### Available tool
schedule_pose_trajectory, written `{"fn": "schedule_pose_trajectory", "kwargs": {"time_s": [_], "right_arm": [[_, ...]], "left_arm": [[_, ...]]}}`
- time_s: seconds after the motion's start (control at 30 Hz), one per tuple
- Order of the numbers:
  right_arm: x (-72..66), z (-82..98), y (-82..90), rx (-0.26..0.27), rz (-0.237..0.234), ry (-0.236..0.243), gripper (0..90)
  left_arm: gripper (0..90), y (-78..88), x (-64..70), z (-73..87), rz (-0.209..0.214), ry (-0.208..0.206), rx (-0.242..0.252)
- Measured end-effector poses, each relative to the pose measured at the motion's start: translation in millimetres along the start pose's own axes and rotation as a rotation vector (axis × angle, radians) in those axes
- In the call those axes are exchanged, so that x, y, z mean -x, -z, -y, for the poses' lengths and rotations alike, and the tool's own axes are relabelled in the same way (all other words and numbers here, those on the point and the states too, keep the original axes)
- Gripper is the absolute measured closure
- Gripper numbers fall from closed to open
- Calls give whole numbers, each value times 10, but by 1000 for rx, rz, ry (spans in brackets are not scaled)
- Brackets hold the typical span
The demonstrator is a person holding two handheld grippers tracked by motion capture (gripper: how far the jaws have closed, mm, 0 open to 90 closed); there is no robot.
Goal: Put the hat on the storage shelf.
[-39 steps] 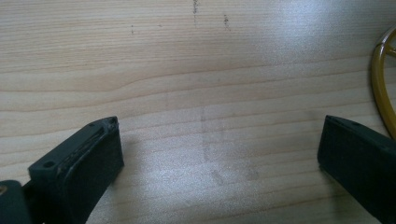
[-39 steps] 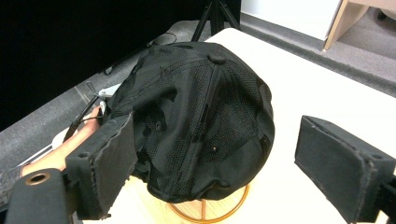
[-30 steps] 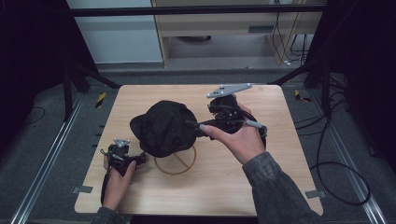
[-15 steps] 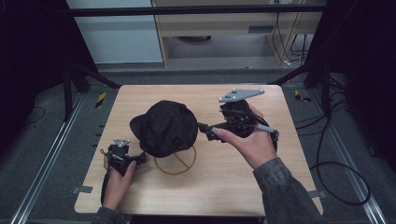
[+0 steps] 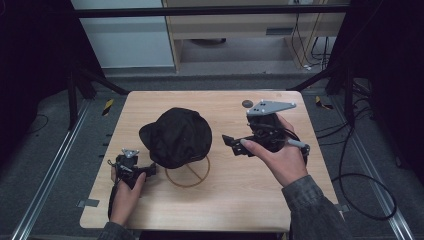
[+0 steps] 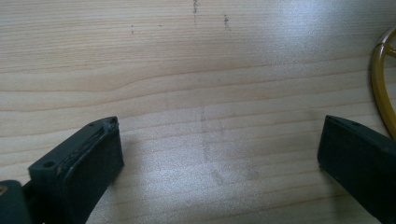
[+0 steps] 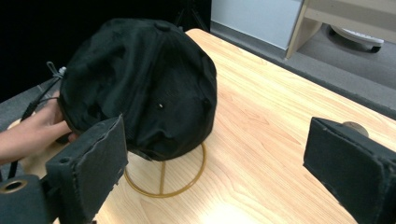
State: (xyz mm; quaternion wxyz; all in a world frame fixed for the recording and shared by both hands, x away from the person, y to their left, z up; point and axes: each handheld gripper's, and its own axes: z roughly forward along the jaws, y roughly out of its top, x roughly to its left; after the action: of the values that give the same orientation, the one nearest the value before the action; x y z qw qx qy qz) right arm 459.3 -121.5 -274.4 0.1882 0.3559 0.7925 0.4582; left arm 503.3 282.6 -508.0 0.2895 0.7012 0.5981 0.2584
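A black cap (image 5: 177, 136) sits on a gold wire stand (image 5: 189, 172) at the middle of the wooden table (image 5: 240, 200). My right gripper (image 5: 229, 145) hovers to the cap's right, pointing at it and clear of it. Its jaws have just been opening and stand open with nothing between them. In the right gripper view the cap (image 7: 140, 79) and the stand's ring (image 7: 163, 186) lie beyond the open right gripper (image 7: 215, 154). My left gripper (image 5: 149, 170) rests at the front left beside the stand. It is open over bare wood (image 6: 219, 154), with the gold ring (image 6: 380, 88) at the edge.
A small dark round object (image 5: 247, 103) lies on the table behind my right hand, near the far edge. Black frame bars and dark floor surround the table. A shelf unit (image 5: 240, 30) stands beyond it.
My right gripper has drawn back to the right, away from the cap's side, and a gap now shows between them. The left hand has not moved.
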Motion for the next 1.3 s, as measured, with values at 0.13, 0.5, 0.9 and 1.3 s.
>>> {"fn": "schedule_pose_trajectory", "kwargs": {"time_s": [0.13, 0.5, 0.9, 1.3], "right_arm": [[54, 55, 53, 5, 8, -9, 56], [173, 185, 151, -6, 33, -39, 52], [324, 410, 229, -19, 84, -83, 70], [454, 788, 94, -75, 110, -126, 94]], "left_arm": [[0, 0, 0, 0, 0, 1, 0], [0, 1, 3, 1, -1, 1, 0], [0, 2, 6, 2, -2, 2, 0], [0, 0, 10, 1, -4, 5, 1]]}}
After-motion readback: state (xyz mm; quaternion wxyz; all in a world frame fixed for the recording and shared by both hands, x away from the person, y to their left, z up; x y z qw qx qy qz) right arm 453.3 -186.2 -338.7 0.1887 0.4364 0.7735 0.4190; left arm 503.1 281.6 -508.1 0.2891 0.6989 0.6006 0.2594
